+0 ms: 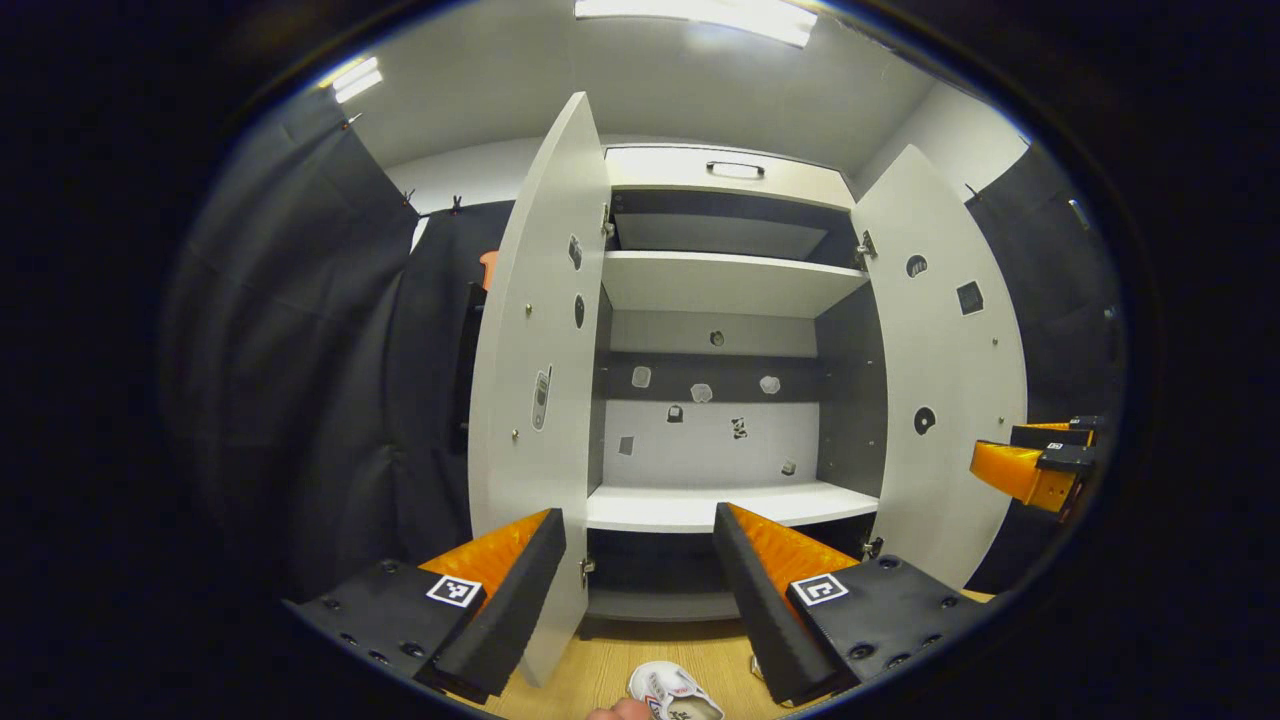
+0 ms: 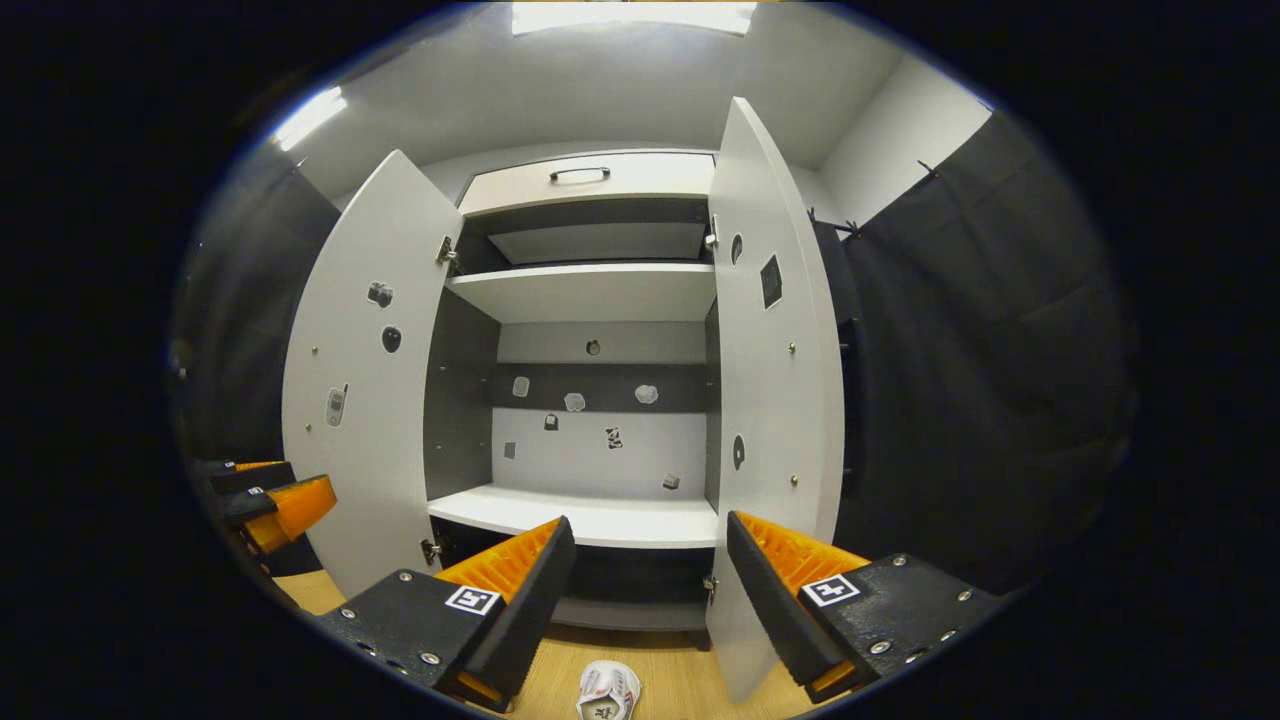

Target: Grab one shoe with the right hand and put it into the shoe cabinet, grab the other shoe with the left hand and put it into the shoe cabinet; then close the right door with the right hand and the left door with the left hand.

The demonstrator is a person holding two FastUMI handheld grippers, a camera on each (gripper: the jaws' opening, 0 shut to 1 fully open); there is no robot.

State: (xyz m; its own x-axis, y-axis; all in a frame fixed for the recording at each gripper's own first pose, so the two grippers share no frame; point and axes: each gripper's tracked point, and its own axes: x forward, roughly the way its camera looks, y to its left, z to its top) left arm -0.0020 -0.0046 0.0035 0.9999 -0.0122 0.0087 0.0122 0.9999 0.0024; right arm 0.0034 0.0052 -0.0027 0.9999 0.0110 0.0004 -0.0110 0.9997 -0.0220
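The white shoe cabinet (image 1: 720, 505) (image 2: 585, 520) stands straight ahead with both doors swung wide. Its left door (image 1: 545, 330) (image 2: 370, 380) and right door (image 1: 945, 360) (image 2: 775, 350) frame bare shelves. A white shoe (image 1: 672, 692) (image 2: 608, 690) lies on the wooden floor in front of the cabinet, below and between the fingers in both views. My left gripper (image 1: 640, 525) is open with nothing in it. My right gripper (image 2: 650, 530) is open too, and it appears at the right edge of the left gripper view (image 1: 1035, 465). The left gripper shows at the left edge of the right gripper view (image 2: 265, 495).
Black cloth walls (image 1: 330, 380) (image 2: 980, 380) close in on both sides of the cabinet. A drawer with a handle (image 1: 735, 170) (image 2: 580, 175) tops the cabinet. Small stickers dot the doors and back panel. A fingertip (image 1: 615, 710) peeks in at the bottom edge.
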